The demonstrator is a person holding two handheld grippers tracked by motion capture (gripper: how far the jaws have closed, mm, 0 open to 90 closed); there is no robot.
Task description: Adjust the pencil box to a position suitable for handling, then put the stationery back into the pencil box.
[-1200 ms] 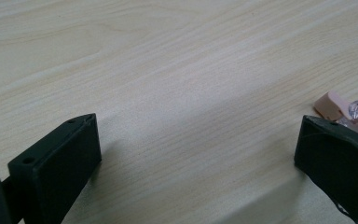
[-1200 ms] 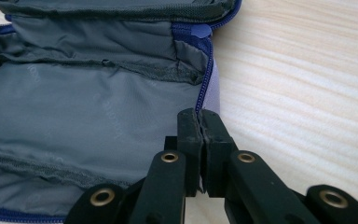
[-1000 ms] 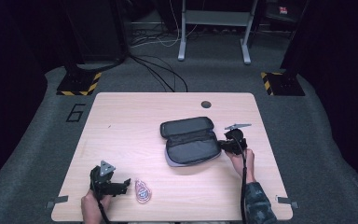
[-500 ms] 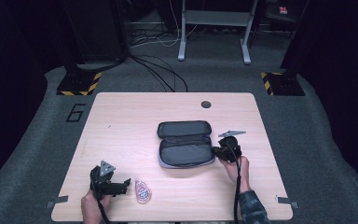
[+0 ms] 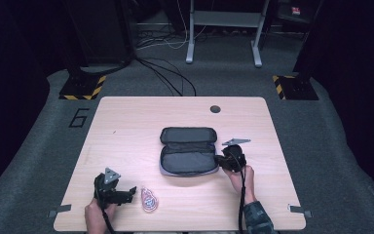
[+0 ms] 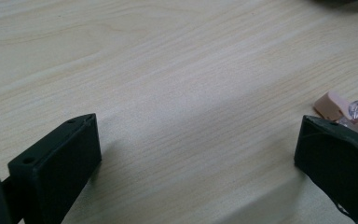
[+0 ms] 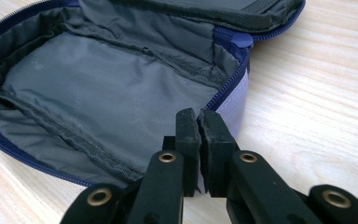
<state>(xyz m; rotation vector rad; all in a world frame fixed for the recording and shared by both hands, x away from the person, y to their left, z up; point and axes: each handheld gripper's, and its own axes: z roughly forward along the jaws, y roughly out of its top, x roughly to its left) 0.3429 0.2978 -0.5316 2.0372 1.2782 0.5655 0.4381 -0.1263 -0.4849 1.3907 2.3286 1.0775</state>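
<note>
- On the wooden table [image 5: 126, 126], near its middle, lies an open zip case [image 5: 187, 151], its grey lining facing up and its lid folded back toward the far edge.
- At the case's right end sits the right gripper [image 5: 220, 162], held by the person's right hand [image 5: 241, 178] coming in from the near edge.
- Seen in the right gripper view, its 2 black jaws are pressed together at the rim of the case [image 7: 98, 88], right by the blue zip; a thin bit of the rim may be pinched between them, but I cannot tell for sure.
- The right gripper's [image 7: 199, 128] tips rest over the pale side wall of the case, just beside the corner where the lid hinges.
- Near the front left corner of the table, the left gripper [image 5: 132, 191] rests in the left hand [image 5: 96, 217], pointing to the right.
- Its jaws stand wide apart in the left gripper view, with bare table [image 6: 177, 93] between them and nothing held.
- Just beyond the left gripper's [image 6: 198, 144] tips lies a small pink and clear packet [image 5: 149, 199], close to 1 jaw in the left gripper view [image 6: 349, 109].
- Case and packet lie apart from each other.
</note>
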